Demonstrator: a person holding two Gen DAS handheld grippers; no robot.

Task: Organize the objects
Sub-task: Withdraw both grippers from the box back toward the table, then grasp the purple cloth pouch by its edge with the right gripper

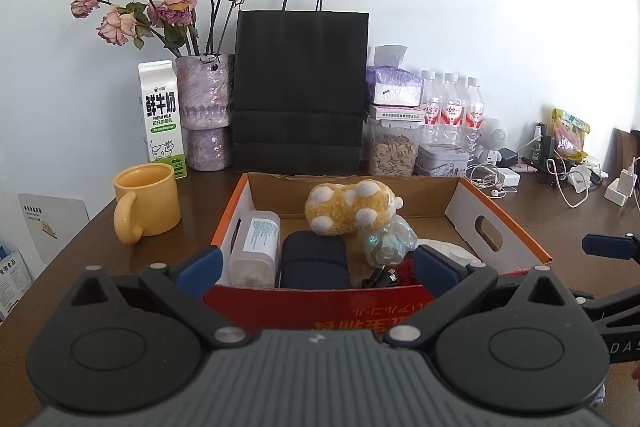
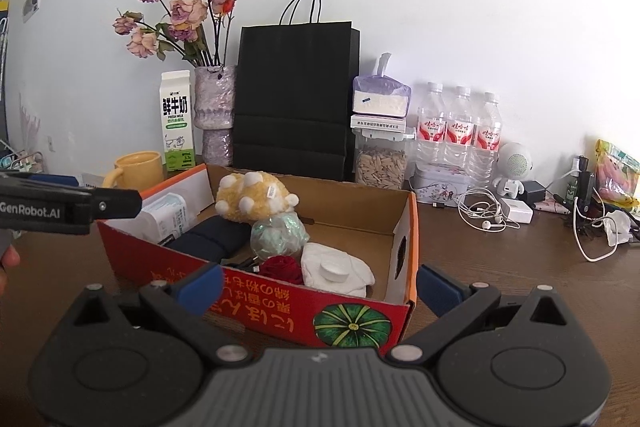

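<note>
White wall is standing behind a dark wooden bench; along the back edge of the bench a black paper bag, a vase with dried roses, a milk carton and three water bottles are lining up. Near the back left corner a yellow mug is sitting, just beside the box.

An open cardboard box with red and orange sides is resting in the middle of the bench, near the front edge; inside it a yellow plush toy is lying toward the back wall of the box, a shiny wrapped ball is touching it in front, a dark blue case and a clear plastic container are lying side by side at the left, and a red rose and a white cloth are lying at the front.

The left gripper is hovering over the front wall of the box, its fingers wide apart and holding nothing; the right gripper is hovering before the front right corner of the box, its fingers also spread wide and empty.
</note>
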